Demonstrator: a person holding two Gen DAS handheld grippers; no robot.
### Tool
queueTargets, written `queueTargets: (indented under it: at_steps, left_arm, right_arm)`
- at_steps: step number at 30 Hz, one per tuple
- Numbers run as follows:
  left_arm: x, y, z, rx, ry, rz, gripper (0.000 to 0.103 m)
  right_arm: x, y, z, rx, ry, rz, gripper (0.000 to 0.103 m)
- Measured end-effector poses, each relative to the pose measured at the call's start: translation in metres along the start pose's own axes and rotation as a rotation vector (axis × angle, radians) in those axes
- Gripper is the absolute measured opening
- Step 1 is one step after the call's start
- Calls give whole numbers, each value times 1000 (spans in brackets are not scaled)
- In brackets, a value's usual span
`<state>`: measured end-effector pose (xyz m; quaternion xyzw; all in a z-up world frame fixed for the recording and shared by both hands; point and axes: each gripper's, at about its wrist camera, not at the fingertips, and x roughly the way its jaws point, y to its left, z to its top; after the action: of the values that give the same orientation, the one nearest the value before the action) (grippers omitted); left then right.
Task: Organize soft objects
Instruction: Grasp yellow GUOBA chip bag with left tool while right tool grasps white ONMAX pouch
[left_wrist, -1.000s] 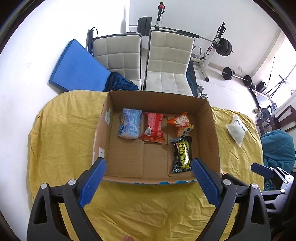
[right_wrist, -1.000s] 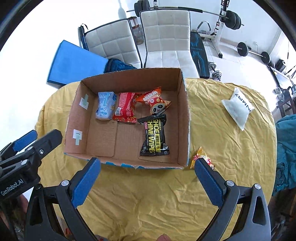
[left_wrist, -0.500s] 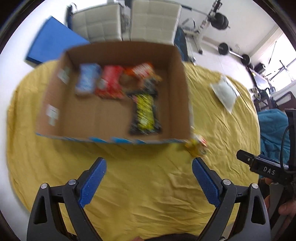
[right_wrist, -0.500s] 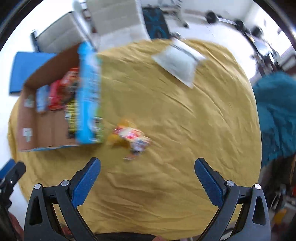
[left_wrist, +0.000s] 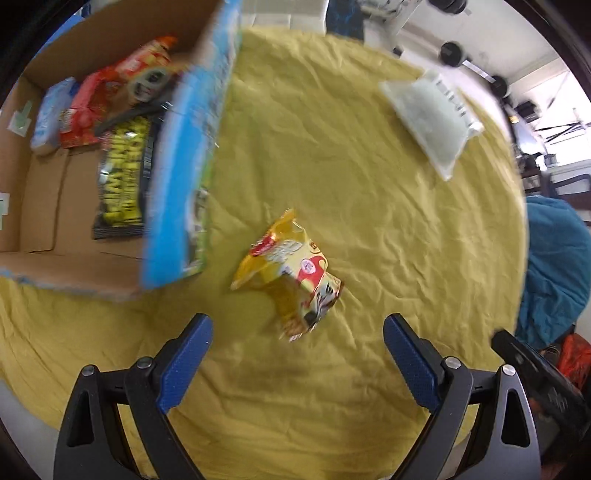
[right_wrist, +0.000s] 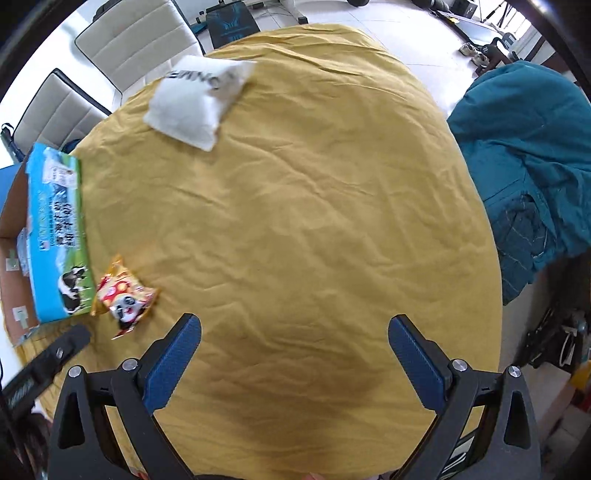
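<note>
The left gripper (left_wrist: 295, 350) hovers over the yellow snack packet (left_wrist: 291, 269) on the bench, just beside the cardboard box (left_wrist: 177, 155) — fingers spread wide, nothing held. Right gripper (right_wrist: 295, 343) likewise wide, idle. Next, I judge: descend, straddle, pinch gently.

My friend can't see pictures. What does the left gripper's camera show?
The open left gripper points at a crumpled yellow snack packet on a yellow tablecloth. A cardboard box holding other snack packs stands to its left, and a white pouch lies farther away.
</note>
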<state>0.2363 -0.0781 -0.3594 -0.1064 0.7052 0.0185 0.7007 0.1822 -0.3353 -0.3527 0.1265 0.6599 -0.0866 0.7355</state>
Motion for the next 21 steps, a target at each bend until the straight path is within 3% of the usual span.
queueTargets:
  at_steps: [2, 7, 10, 11, 16, 21]
  left_arm:
    - [16, -5, 7, -12, 24, 33, 87]
    - [47, -10, 21, -47, 68, 97, 82]
    - [57, -10, 27, -69, 73, 119, 57]
    - [59, -9, 28, -71, 75, 117, 42]
    - [57, -19, 21, -57, 38, 107, 41]
    - [52, -48, 22, -21, 5, 83, 41]
  right_arm:
    - [6, -6, 2, -5, 10, 7, 103]
    - [22, -15, 11, -24, 35, 21, 103]
    - [27, -18, 20, -37, 42, 32, 103]
    - [28, -18, 25, -41, 45, 38, 103]
    - [25, -11, 64, -37, 64, 116, 103]
    - [22, 17, 124, -9, 77, 233, 103]
